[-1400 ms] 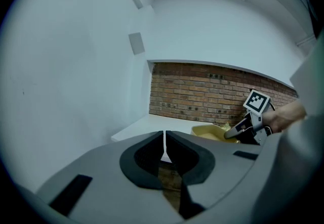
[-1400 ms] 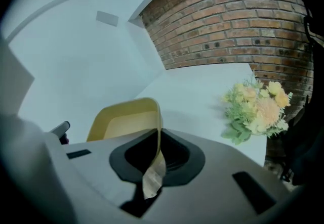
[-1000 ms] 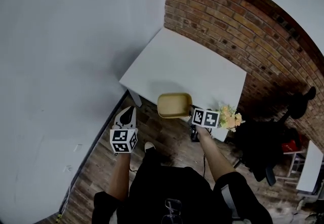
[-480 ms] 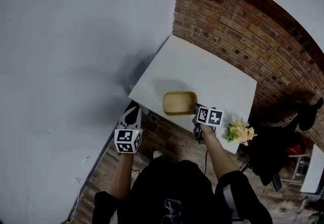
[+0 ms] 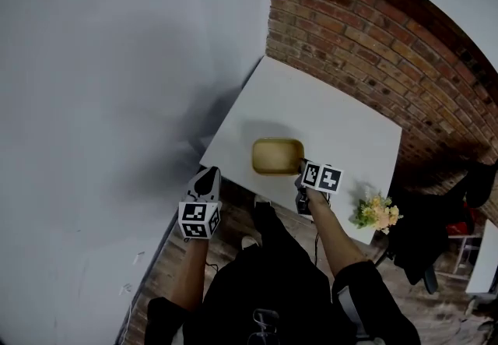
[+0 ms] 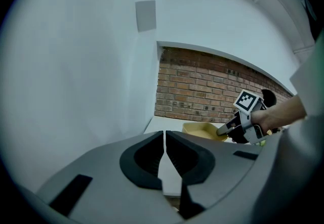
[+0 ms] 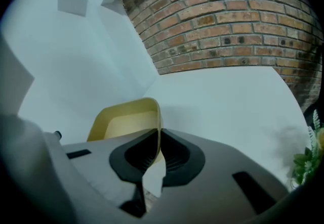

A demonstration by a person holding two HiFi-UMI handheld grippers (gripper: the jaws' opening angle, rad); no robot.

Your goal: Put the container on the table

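White table (image 5: 342, 125) in a corner between a white wall (image 5: 117, 63) and a brick wall (image 5: 373, 32), flowers (image 5: 376, 212) at its near right edge. Right gripper (image 5: 300, 174) is clamped on the rim of the tan container (image 5: 276, 156), which is at the table's near edge; can't tell if it's resting. Left gripper (image 5: 206, 178) is off the table, jaws all but together, empty.

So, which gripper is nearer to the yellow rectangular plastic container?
Right. The right gripper grips the rim of the yellow rectangular plastic container, over the white table; the left gripper hangs apart, off the table's near left edge.
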